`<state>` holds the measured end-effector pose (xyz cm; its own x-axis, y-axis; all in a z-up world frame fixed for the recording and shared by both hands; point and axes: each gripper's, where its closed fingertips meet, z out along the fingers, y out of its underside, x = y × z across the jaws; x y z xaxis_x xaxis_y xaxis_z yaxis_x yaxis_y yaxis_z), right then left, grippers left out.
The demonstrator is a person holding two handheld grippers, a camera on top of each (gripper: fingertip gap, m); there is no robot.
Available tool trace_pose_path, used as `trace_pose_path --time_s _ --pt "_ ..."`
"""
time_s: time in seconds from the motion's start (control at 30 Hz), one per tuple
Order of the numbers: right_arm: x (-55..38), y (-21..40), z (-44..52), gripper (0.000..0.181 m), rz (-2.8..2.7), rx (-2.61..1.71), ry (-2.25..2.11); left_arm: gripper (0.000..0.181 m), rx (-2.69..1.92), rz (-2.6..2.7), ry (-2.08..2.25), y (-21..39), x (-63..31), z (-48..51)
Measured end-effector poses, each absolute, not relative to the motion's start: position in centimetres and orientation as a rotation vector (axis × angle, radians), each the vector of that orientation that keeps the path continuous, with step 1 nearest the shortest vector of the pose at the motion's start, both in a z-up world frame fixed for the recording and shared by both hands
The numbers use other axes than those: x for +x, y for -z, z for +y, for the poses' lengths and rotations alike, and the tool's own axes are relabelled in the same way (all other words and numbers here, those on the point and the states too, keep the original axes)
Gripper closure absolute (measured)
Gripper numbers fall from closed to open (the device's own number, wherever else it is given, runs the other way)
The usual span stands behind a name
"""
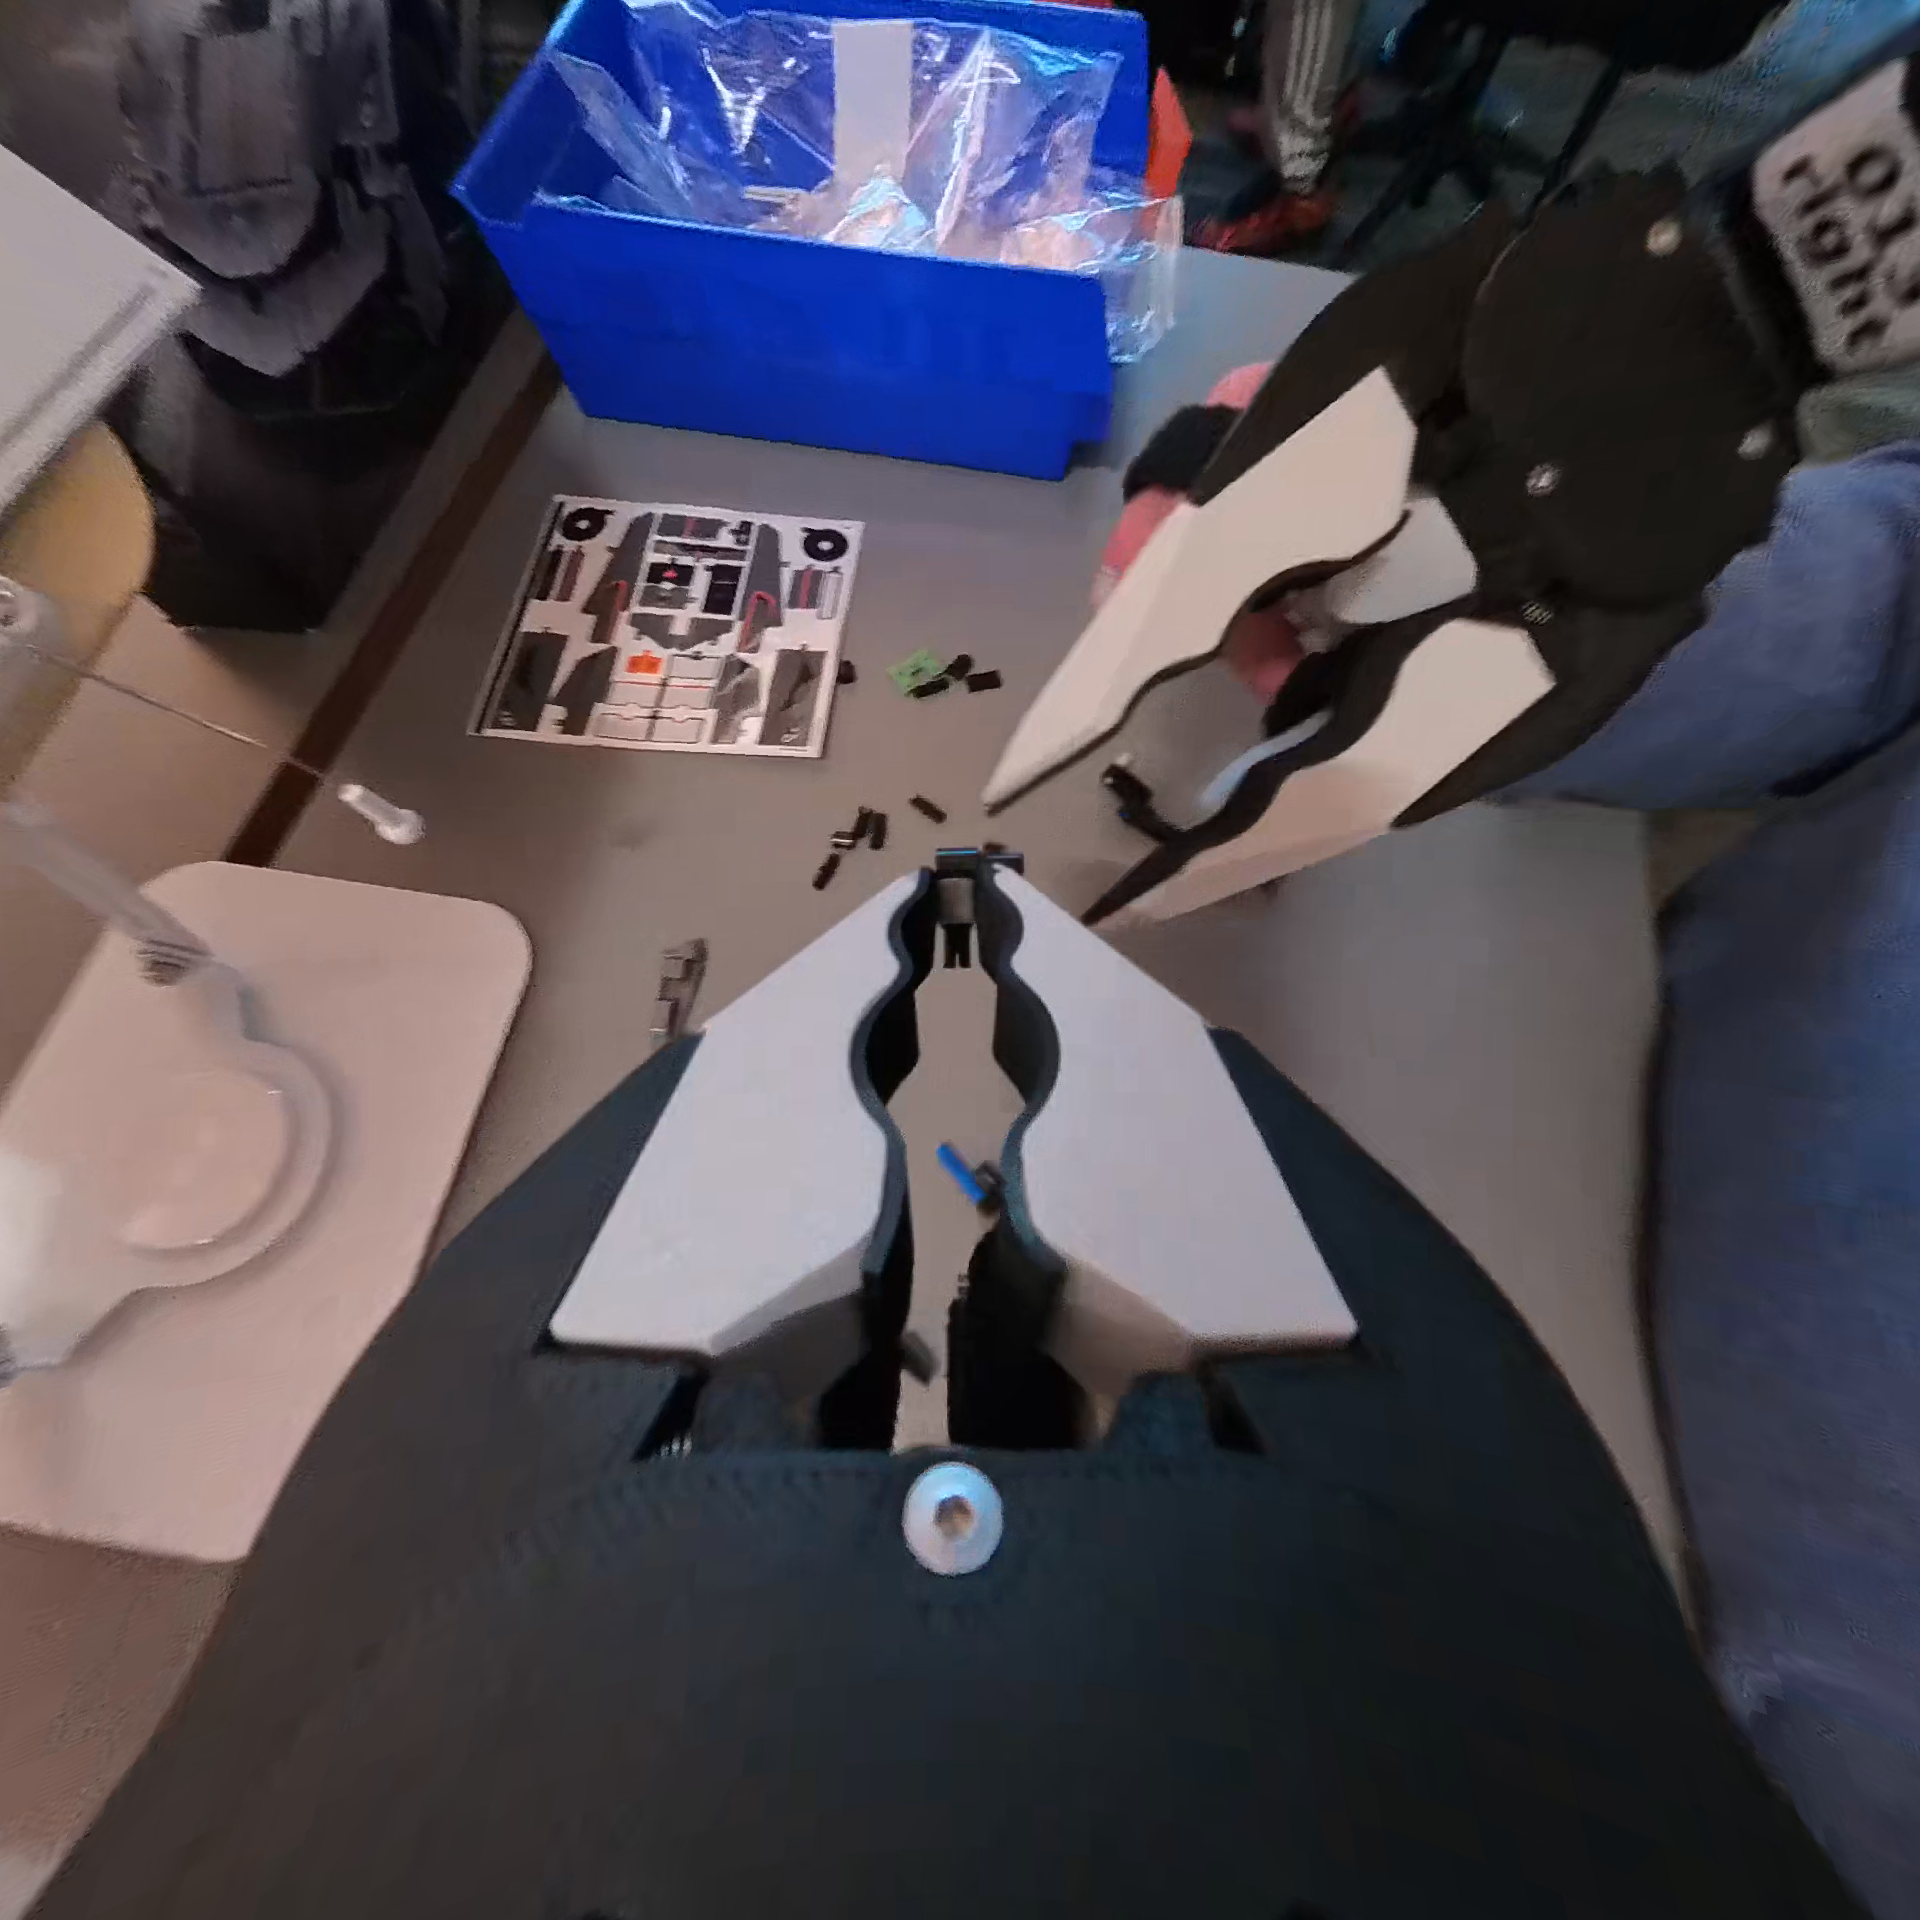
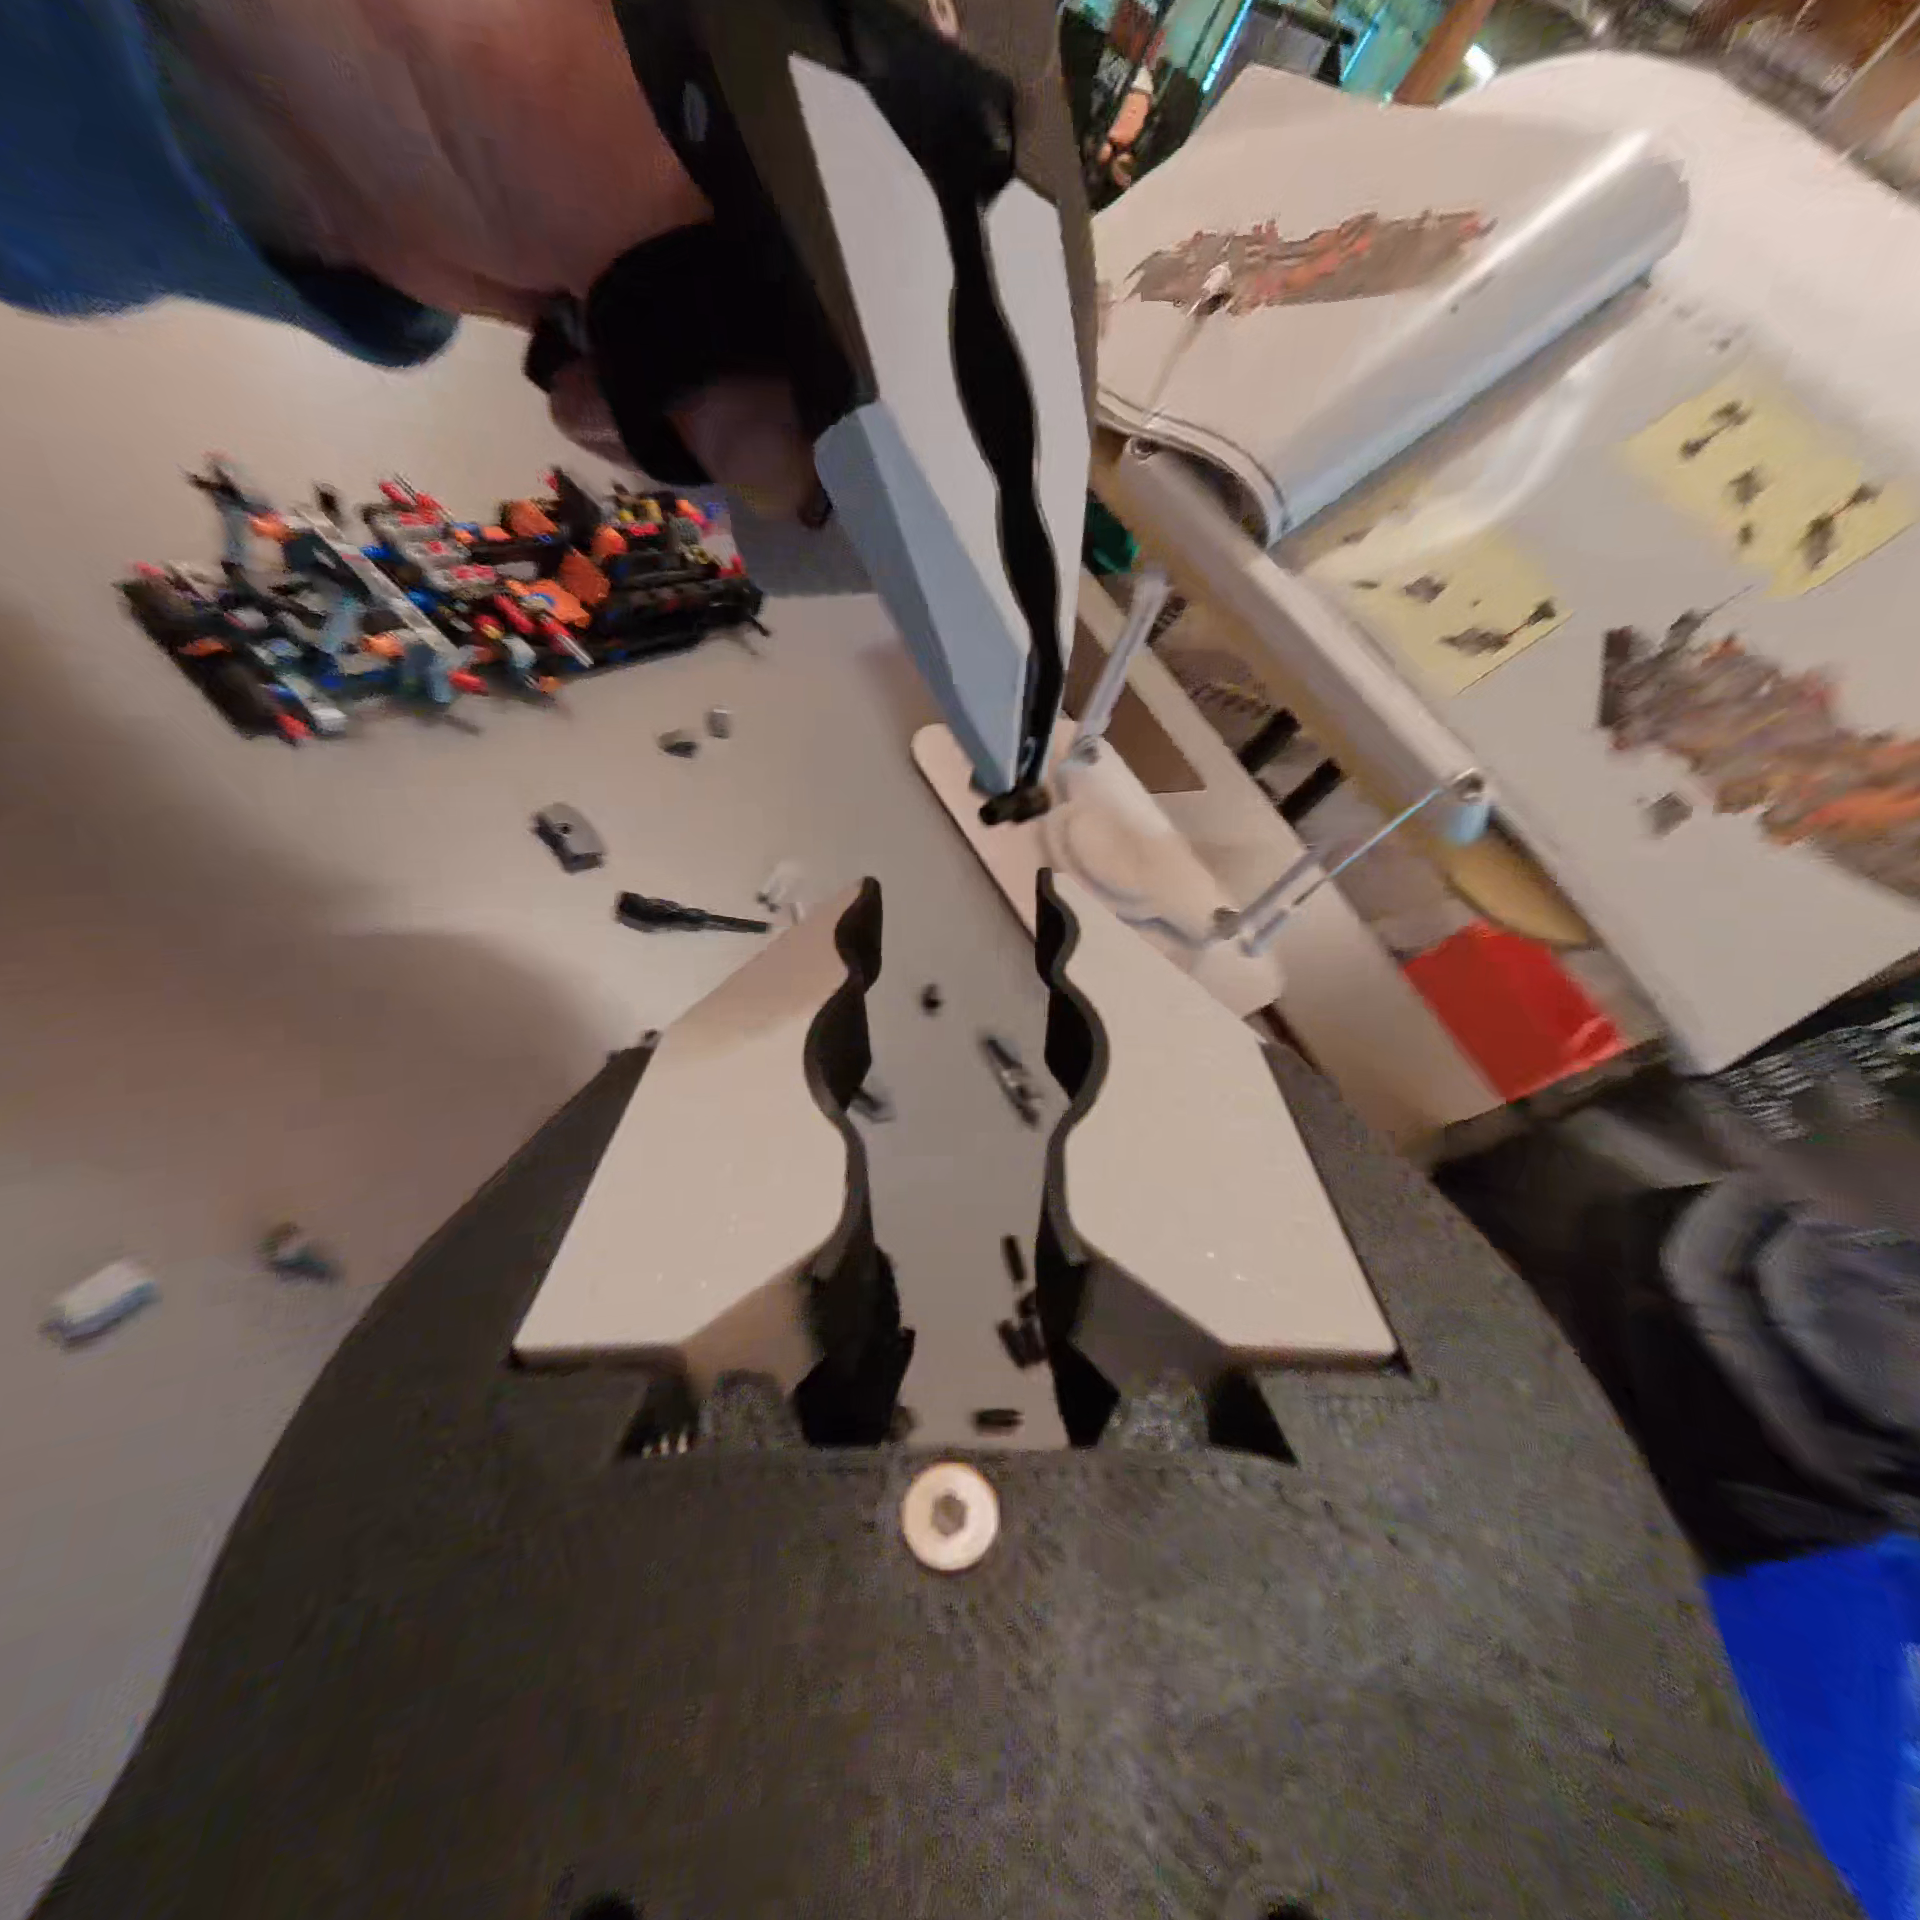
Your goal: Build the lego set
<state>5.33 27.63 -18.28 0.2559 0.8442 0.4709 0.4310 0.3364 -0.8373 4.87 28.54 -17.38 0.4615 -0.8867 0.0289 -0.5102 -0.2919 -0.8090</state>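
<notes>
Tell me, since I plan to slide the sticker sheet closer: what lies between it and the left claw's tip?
In the left wrist view, a few small black pins lie between the sticker sheet and the left claw; otherwise grey table.

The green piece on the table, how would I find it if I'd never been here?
Start at the big blue bin at the far end of the grey table. Just in front of it lies a flat sticker sheet; look right beside the sheet's right edge. There sits the small green piece, the only bright green thing among little black parts.
</notes>
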Motion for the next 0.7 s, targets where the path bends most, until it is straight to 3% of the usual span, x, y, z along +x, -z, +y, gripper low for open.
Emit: trace_pose_path --time_s 0.17,0.33,0.7 --pt "4.9 18.0 28.6 0.156 -1.410 -1.123 -0.154 0.176 -2.017 1.119 0.831 17.3 6.2 28.0" --pt "5.1 18.0 28.8 0.172 -1.434 -1.055 -0.023 0.176 -2.072 1.078 0.987 17.6 6.6 27.9" --pt "6.5 16.7 29.7 0.177 -1.308 -1.205 -0.349 0.164 -1.953 0.950 1.117 14.5 6.4 28.9"
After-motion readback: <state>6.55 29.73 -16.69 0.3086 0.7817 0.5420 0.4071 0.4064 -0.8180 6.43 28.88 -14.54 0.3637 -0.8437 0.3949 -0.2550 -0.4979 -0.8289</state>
